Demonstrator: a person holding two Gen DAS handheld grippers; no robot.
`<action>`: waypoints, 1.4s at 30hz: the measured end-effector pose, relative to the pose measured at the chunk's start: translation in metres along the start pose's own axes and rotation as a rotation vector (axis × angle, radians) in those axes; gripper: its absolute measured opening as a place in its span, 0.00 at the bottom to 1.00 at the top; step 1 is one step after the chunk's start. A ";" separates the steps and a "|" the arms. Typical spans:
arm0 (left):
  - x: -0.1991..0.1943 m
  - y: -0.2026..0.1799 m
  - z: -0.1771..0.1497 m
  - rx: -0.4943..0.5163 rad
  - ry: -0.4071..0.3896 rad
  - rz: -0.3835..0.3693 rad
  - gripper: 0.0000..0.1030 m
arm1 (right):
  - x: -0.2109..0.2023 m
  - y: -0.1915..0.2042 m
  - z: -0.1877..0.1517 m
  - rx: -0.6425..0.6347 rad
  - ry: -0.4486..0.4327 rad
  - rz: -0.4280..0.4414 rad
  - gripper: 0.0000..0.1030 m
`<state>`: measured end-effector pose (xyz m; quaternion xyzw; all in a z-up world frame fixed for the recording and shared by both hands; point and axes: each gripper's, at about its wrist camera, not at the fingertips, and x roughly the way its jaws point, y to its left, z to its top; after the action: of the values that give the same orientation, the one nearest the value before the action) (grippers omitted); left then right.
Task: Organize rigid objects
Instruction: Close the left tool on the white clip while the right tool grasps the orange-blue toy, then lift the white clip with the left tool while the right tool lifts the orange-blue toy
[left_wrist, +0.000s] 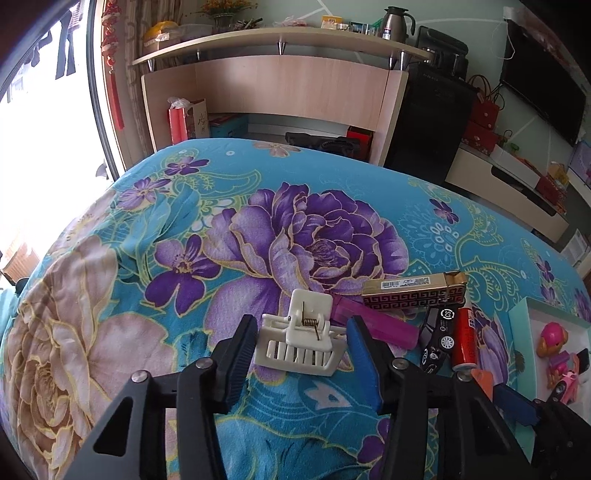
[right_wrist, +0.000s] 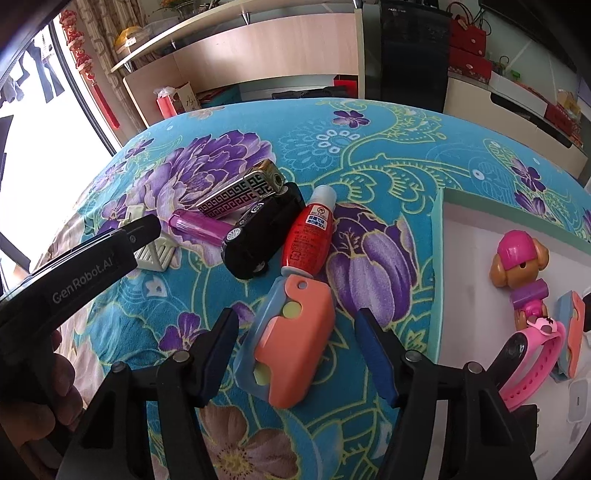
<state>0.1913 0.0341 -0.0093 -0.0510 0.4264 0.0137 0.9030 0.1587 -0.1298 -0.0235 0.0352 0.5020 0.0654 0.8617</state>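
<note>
A white hair clip (left_wrist: 299, 343) lies on the flowered bedspread between the fingers of my left gripper (left_wrist: 303, 321). The pads stand close to its sides, and a thin gap shows at the blue right pad (left_wrist: 364, 354). My right gripper (right_wrist: 295, 314) is open around an orange and blue folding toy (right_wrist: 291, 343), with clear space on both sides. Beyond it lie a red bottle (right_wrist: 310, 232), a black toy car (right_wrist: 262, 232), a magenta tube (right_wrist: 199, 227) and a gold patterned case (right_wrist: 240, 192). The left gripper's black finger (right_wrist: 140, 229) covers part of the clip in the right wrist view.
A white tray with a green rim (right_wrist: 439, 258) sits at the right and holds a pup figure (right_wrist: 521, 269), a pink watch band (right_wrist: 535, 362) and a second orange and blue toy (right_wrist: 570, 332). A hand (right_wrist: 55, 387) grips the left tool. A wooden shelf unit (left_wrist: 295, 88) stands past the bed's far edge.
</note>
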 end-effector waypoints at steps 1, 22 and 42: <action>-0.001 0.000 0.000 0.001 0.003 0.001 0.52 | 0.001 0.001 0.000 -0.007 0.003 -0.007 0.64; -0.028 0.006 -0.002 -0.012 0.037 0.041 0.42 | -0.002 0.008 -0.005 -0.045 0.005 -0.038 0.46; -0.041 -0.013 0.000 0.048 0.009 0.054 0.41 | -0.008 -0.002 -0.006 -0.056 0.052 0.000 0.32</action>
<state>0.1657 0.0220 0.0230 -0.0177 0.4318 0.0275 0.9014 0.1500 -0.1330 -0.0202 0.0094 0.5221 0.0801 0.8490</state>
